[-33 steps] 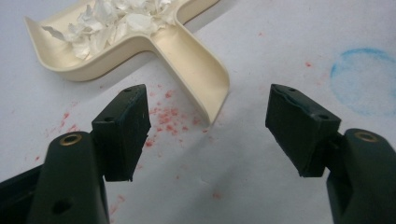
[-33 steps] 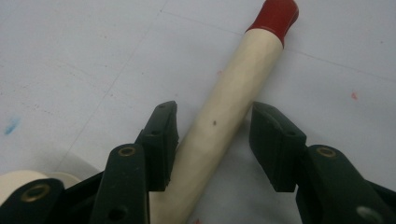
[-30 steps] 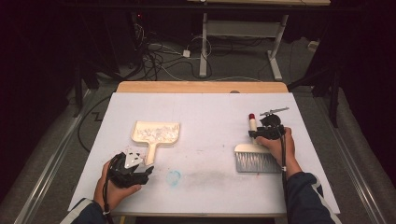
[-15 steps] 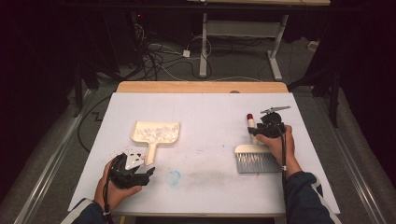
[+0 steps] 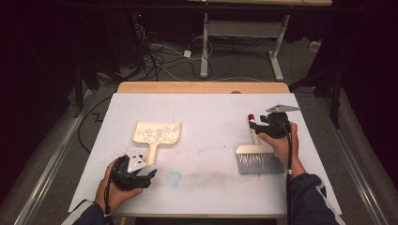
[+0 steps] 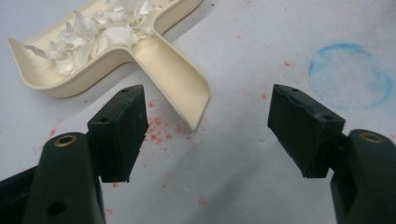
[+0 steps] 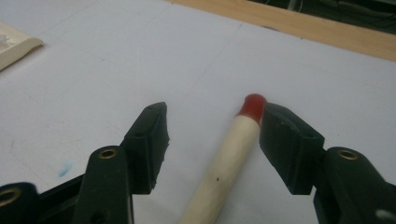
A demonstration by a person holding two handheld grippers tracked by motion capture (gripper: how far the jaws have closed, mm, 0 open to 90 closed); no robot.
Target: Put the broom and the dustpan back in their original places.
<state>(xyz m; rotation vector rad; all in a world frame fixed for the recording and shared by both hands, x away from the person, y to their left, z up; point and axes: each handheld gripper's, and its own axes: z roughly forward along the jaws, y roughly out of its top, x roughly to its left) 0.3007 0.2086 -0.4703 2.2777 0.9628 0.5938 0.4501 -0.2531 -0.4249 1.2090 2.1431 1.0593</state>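
left hand-held gripper (image 5: 149, 174): black, grey plate | right hand-held gripper (image 5: 254, 123): black, brass-ringed screw holes, cable | sleeves: dark blue

Lab or recording-studio type room, not a home. Table (image 5: 206, 101) has a white sheet over a wooden top, stained with red specks and a blue ring (image 5: 175, 178). Behind the table: dark, unlit space, black curtain-like surroundings, a tangle of loose cables (image 5: 164, 56) on a grey floor, and the white metal legs of a second table (image 5: 244, 33) farther back. Metal rails (image 5: 51, 159) run along the floor left and right of the table.
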